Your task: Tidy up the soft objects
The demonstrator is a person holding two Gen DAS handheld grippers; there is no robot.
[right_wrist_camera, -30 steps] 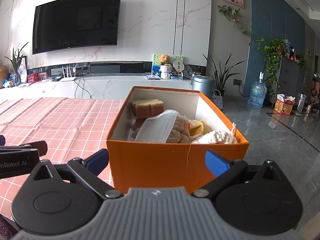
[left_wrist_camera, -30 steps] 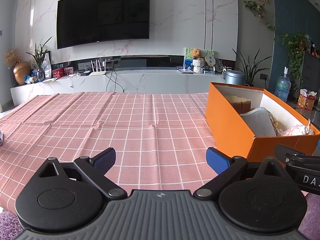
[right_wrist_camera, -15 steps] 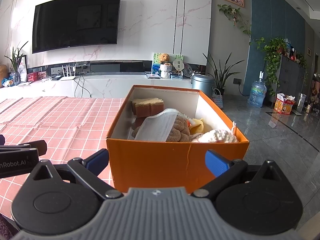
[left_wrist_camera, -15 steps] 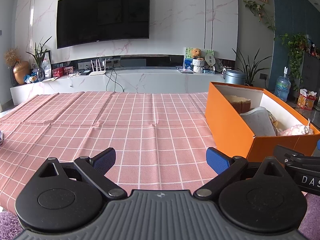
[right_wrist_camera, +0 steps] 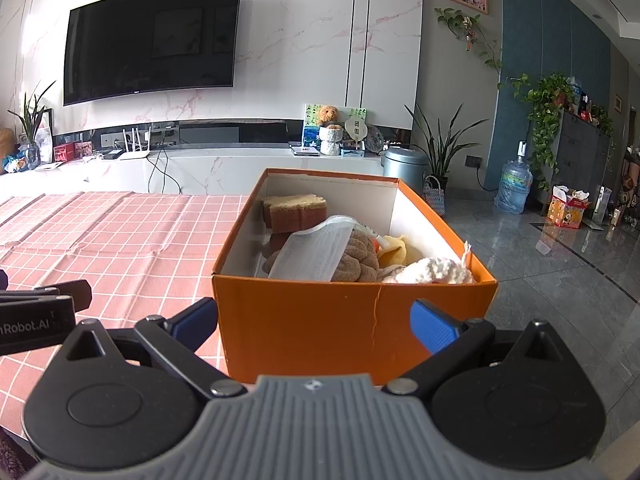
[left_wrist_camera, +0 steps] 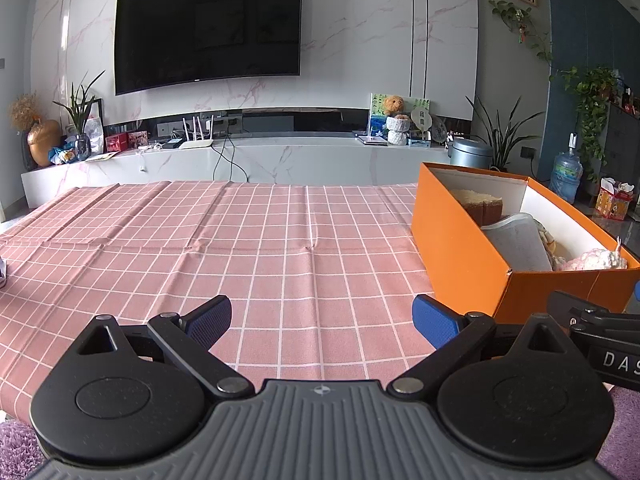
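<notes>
Both the left gripper [left_wrist_camera: 322, 316] and right gripper [right_wrist_camera: 314, 318] gape wide, empty; orange box [right_wrist_camera: 352, 320] at 12 o'clock hides its lower contents.

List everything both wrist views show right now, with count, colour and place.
box: 1, orange, on the cloth's right end
sponge: 1, tan and brown, box's far end
packet: 1, clear plastic, leaning on the brown plush
brown plush: 1, box's middle
yellow item: 1, behind the white knit
white knit: 1, box's near right corner
tablecloth: 1, pink checked, bare left of the box
TV: 1, black, wall
left gripper: fingers open, empty
right gripper: fingers open, facing the box
</notes>
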